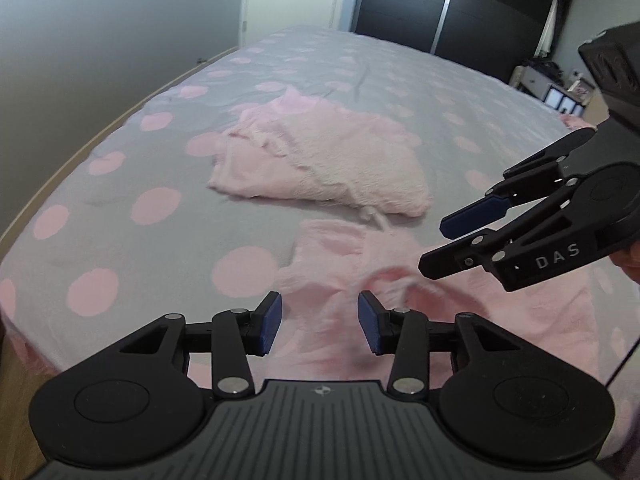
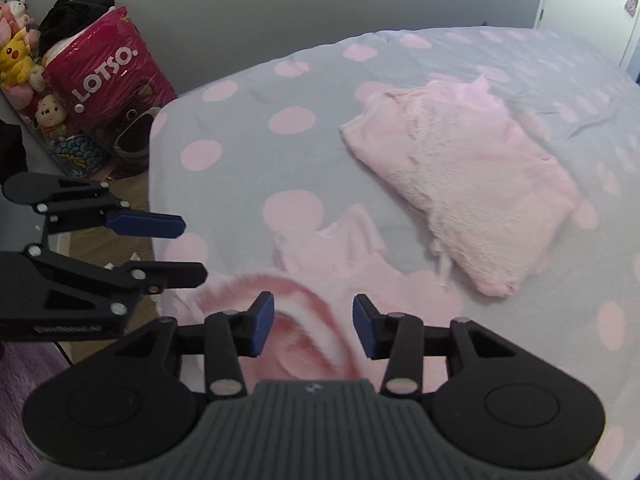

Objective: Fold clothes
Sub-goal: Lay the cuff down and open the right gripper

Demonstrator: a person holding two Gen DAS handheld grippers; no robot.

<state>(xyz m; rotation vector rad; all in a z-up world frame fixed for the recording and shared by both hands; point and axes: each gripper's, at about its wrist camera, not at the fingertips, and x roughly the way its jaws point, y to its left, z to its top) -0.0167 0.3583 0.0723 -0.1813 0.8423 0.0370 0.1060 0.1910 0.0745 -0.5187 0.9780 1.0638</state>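
A folded fluffy pink garment lies in the middle of the bed. A second pink garment lies spread and rumpled at the near edge, its neckline blurred. My left gripper hovers open just above this nearer garment, nothing between its blue pads. It shows at the left in the right wrist view as the left gripper. My right gripper is open over the same garment's collar and shows as the right gripper beside the left one.
The bed sheet is grey with pink dots. A wall runs along the bed's left side. A dark wardrobe stands beyond the bed's far end. A red LOTSO bag and plush toys sit on the floor by the bed corner.
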